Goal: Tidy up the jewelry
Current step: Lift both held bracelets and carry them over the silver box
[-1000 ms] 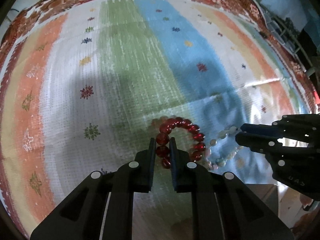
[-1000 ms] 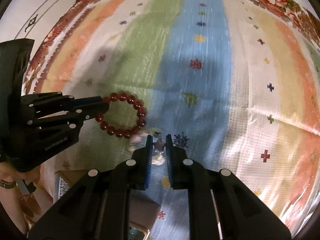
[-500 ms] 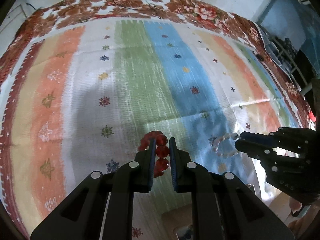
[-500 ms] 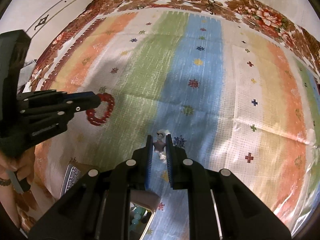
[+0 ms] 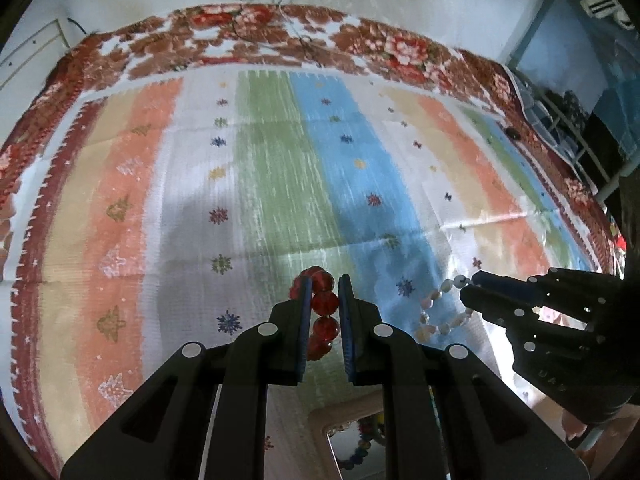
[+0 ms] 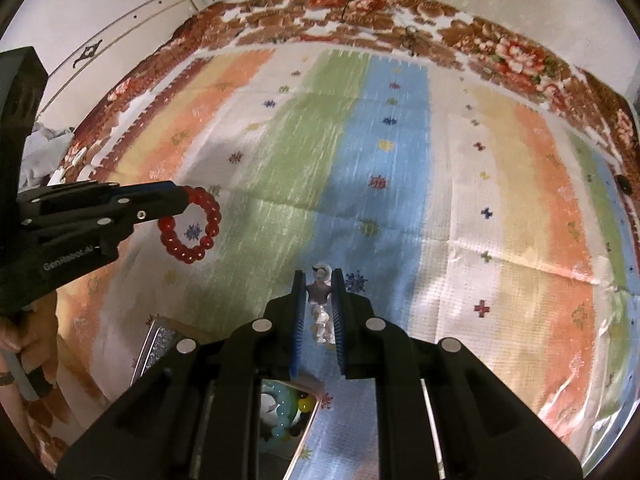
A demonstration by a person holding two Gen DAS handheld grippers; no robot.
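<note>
My left gripper [image 5: 324,284] is shut on a red bead bracelet [image 5: 322,308] and holds it in the air above the striped cloth; the bracelet hangs as a ring in the right wrist view [image 6: 192,226]. My right gripper [image 6: 318,280] is shut on a pale pearl-like bracelet [image 6: 322,320] with a dark star charm; it dangles from that gripper in the left wrist view [image 5: 440,312]. An open jewelry box [image 6: 288,412] with several coloured bead pieces lies below both grippers, and its rim shows in the left wrist view [image 5: 320,416].
A striped cloth [image 5: 280,184] with a floral red border covers the surface. A wall stands behind it. Shelving and clutter [image 5: 560,120] stand at the far right. The box lid [image 6: 156,348] stands open at the lower left.
Both grippers have lifted up and back with their bracelets, away from the cloth. The two bracelets, close together before, now hang apart. The jewelry box has come into view below.
</note>
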